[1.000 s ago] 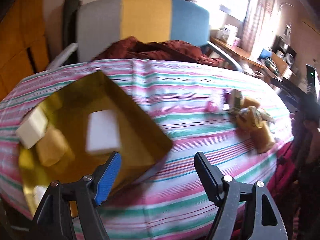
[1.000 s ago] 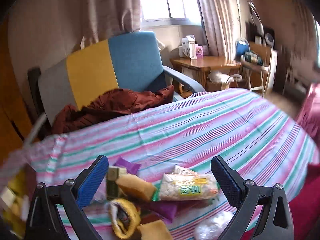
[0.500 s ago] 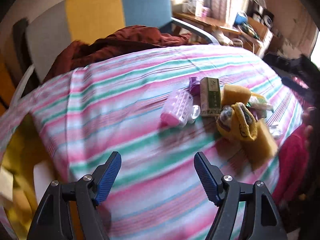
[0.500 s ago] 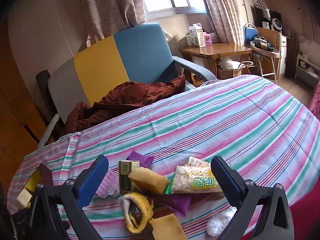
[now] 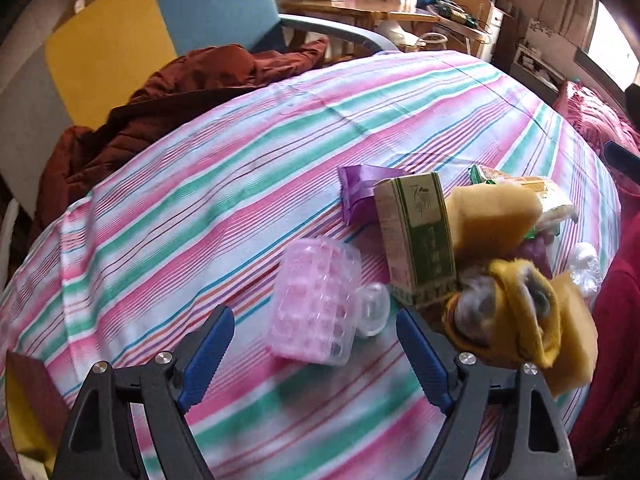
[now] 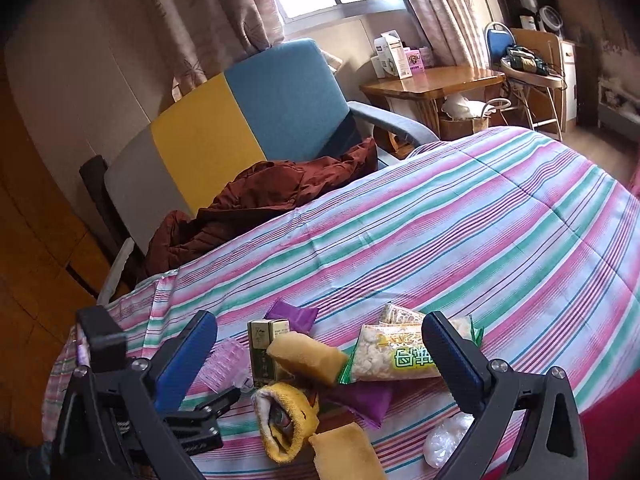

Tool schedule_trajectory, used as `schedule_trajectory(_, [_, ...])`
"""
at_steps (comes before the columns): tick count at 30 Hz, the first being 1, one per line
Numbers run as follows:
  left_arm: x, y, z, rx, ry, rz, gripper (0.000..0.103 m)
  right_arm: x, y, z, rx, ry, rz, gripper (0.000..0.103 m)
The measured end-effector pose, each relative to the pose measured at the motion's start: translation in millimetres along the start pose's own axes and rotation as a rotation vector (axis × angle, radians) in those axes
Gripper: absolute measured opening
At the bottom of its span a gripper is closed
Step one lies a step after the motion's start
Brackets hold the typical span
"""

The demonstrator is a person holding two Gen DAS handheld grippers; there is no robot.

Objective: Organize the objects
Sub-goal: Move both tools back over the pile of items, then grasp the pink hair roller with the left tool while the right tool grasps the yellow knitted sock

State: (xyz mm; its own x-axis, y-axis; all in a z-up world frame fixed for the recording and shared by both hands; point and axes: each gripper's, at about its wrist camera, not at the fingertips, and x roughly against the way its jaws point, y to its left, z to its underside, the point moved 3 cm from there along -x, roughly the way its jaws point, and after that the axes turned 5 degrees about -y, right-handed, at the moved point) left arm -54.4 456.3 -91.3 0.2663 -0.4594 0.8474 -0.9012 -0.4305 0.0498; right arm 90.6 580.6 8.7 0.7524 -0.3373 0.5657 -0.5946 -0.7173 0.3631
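Pink plastic tray [image 5: 314, 304] lies on the striped bedspread [image 5: 240, 184], just ahead of the left tongs [image 5: 316, 344], between their tips, not touched. Left tongs opening wide, empty. Green carton [image 5: 418, 240] and yellow sponge [image 5: 490, 216] lie ahead to their right. Right tongs [image 6: 320, 360] spread, empty, above the snack packet [image 6: 394, 358].

Pink-green-white striped bedspread [image 5: 248, 184], clear pink case [image 5: 314, 312], green-and-cream box [image 5: 418, 236], yellow sponge [image 5: 490, 218].
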Motion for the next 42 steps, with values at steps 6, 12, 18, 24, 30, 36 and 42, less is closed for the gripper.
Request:
schedule_trajectory(6, [-10, 3, 3, 0.042, 0.009, 0.059, 0.066, -4, -3, 0, -0.013, 0.016, 0.003, 0.103])
schedule_trajectory(12, [12, 10, 31, 0.156, -0.021, 0.054, 0.065, -7, 3, 2, 0.033, 0.032, 0.007, 0.103])
schedule_trajectory(18, [46, -5, 75, 0.187, -0.062, 0.042, 0.065, -11, 7, 7, 0.075, 0.047, 0.029, 0.103])
schedule_trajectory(24, [66, -32, 113, 0.112, -0.105, 0.027, 0.066, -18, 6, 10, 0.083, 0.070, 0.056, 0.103])
schedule_trajectory(30, [63, -35, 125, 0.130, -0.107, 0.039, 0.061, -25, 18, 19, 0.146, 0.105, 0.035, 0.103])
schedule_trajectory(36, [67, -29, 129, 0.170, -0.114, 0.055, 0.060, -38, 45, 40, 0.262, 0.197, -0.053, 0.091])
schedule_trajectory(42, [69, -28, 135, 0.185, -0.126, 0.058, 0.060, -62, 61, 76, 0.433, 0.355, 0.004, 0.065])
